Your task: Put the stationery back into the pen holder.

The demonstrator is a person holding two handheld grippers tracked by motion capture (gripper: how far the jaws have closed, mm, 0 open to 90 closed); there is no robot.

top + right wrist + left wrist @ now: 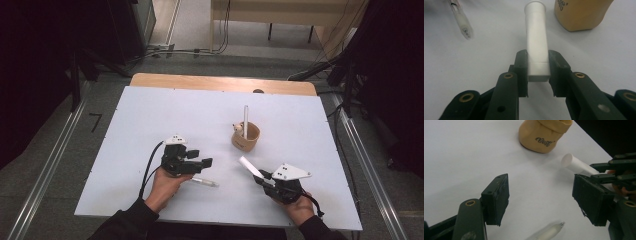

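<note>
the right gripper (260, 176) sits in the lower right of the high view, held in a hand at the bottom edge. its jaws pinch a white tube (248, 166), which sticks out up and to the left over the table (150, 125). in the right gripper view the white tube (537, 37) runs up the middle of the frame, with the black jaws pressed on both sides of its near end. its far end has a small rim and points toward the top of the frame.

the left gripper (202, 164) is in the lower middle of the high view, a bit left of centre. its jaws are spread apart with nothing between them. a clear pen (204, 182) lies flat on the table just below this gripper. in the left gripper view the pen's tip (554, 228) shows at the bottom, between the two jaws but lower down, not touched by them.

a tan cup (246, 137) stands just right of centre in the high view, above the white tube. a white stick (245, 121) stands up in it, and a small pale thing rests at its rim. in the left gripper view the cup (541, 135) is at the top, with the tube's end to its lower right.
</note>
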